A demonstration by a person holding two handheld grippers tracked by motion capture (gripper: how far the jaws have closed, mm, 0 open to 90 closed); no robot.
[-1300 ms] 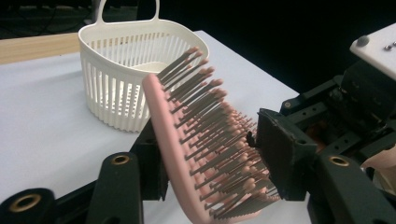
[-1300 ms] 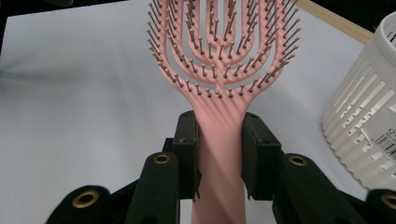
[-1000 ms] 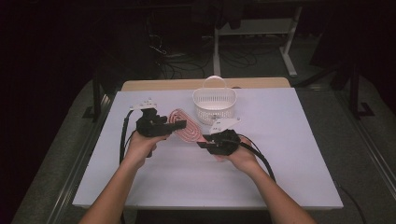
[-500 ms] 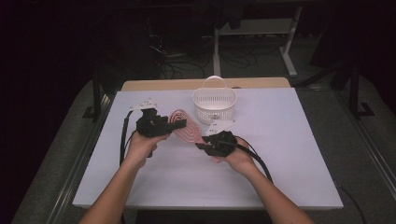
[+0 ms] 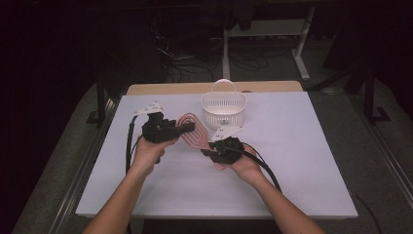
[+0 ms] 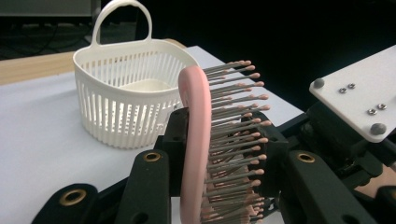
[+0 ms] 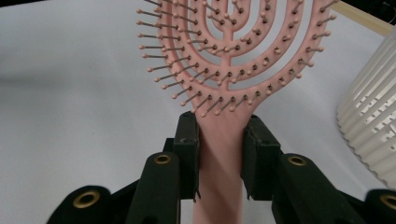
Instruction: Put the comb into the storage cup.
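The pink hairbrush [image 5: 191,134] hangs between the two grippers above the white tabletop [image 5: 302,161], just in front of the white slatted basket [image 5: 223,108]. Its head is a vented paddle of curved ribs set with grey bristles that end in pink ball tips; in the right gripper view those ribs fan out from a central stem above the plain pink handle. The right gripper [image 7: 219,154] clamps that handle just below the head, its two black jaws pressed flat against either side of it, so it is closed narrow on the hairbrush [image 7: 224,88]. The left gripper [image 6: 219,156] has hold of the head end: seen along its jaws, the hairbrush [image 6: 196,140] stands edge-on, one jaw against the smooth pink back and the other in among the bristles, so this gripper too is closed on the brush. In the high view the left gripper [image 5: 163,129] sits left of the brush and the right gripper [image 5: 221,148] lower and to its right, each held in a hand, with forearms coming in from the near edge and black cables trailing back. The basket [image 6: 130,98] stands upright on the table behind the brush, its looped handle up, near the far edge where a strip of pale wood [image 5: 165,88] shows. The room beyond the table is dark.
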